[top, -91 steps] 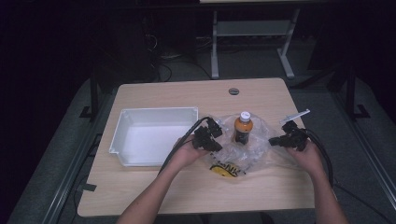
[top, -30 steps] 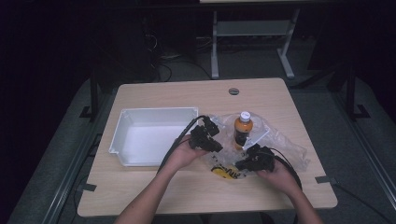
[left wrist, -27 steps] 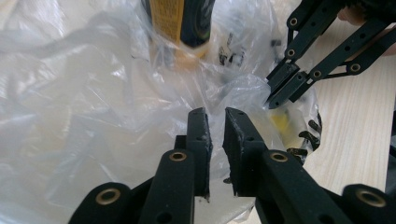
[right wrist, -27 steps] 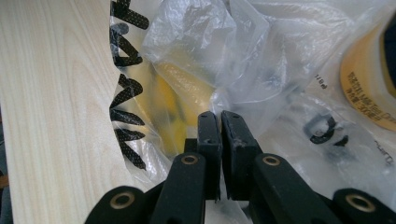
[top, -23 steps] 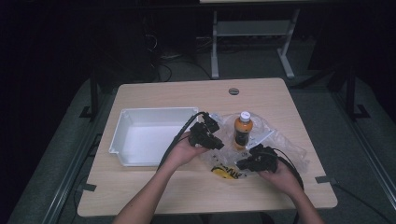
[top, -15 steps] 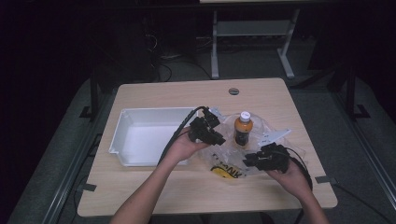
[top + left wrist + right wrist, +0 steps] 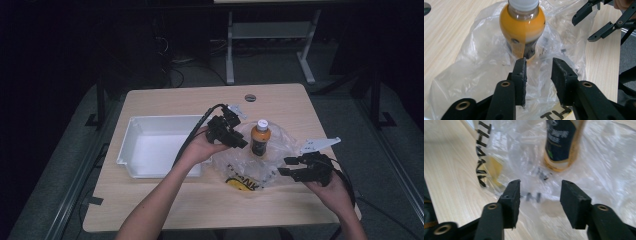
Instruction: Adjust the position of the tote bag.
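Note:
An orange drink bottle [image 7: 260, 137] with a white cap stands upright on a flattened clear plastic bag [image 7: 250, 170] with yellow and black print. My left gripper [image 7: 243, 143] hovers just left of the bottle [image 7: 522, 27]. Its jaws have just been opening and stand apart over the bag film [image 7: 479, 67], pressing on nothing. My right gripper [image 7: 285, 166] is at the bag's right edge and points left at it. Its jaws have also just been opening. In the right gripper view they [image 7: 540, 188] stand wide, with bag [image 7: 604, 170] and bottle base [image 7: 561, 142] beyond.
A white plastic tray [image 7: 131, 145] sits empty on the left half of the wooden table [image 7: 280, 100]. A round cable hole [image 7: 250, 97] lies near the far edge. The other hand's gripper [image 7: 596, 20] shows at the top right of the left gripper view.
The right gripper has drawn back to the right and up from the bag's front part, its jaws spreading. The left gripper has lifted a little beside the bottle and opened.

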{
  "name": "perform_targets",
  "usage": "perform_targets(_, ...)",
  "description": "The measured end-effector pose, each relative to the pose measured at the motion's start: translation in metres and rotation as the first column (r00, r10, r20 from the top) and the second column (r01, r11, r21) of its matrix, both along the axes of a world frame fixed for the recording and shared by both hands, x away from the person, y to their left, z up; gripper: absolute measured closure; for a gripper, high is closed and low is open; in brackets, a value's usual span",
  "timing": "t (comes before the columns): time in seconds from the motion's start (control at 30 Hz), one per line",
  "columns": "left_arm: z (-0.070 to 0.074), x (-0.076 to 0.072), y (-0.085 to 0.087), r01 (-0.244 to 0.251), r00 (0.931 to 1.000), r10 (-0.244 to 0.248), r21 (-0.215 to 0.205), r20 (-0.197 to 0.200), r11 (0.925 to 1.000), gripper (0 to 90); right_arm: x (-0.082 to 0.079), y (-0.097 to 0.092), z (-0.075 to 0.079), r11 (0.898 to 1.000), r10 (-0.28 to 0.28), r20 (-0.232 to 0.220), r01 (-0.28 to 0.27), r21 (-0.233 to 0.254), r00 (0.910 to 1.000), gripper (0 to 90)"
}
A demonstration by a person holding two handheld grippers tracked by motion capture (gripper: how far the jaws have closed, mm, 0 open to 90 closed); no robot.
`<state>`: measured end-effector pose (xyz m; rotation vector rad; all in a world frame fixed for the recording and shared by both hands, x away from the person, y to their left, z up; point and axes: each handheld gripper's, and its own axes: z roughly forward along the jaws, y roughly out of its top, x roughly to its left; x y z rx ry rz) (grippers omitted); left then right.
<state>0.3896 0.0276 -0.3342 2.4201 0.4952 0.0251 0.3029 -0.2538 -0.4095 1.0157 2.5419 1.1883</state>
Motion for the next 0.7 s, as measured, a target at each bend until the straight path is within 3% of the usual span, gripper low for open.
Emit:
perform_targets(0.27,0.009,0.01,-0.012,0.018,0.9997,-0.018,-0.017,0.016,0.9997,58.1,-0.003,-0.013,-0.002,0.999,-0.043,0.0,0.043,-0.011,0.9991,40.8)
perform_targets(0.7,0.02,0.026,-0.033,0.042,0.9987,-0.042,-0.004,0.03,0.9991,51.1,-0.004,-0.026,-0.002,0.997,-0.077,0.007,0.077,0.026,0.997,36.4)
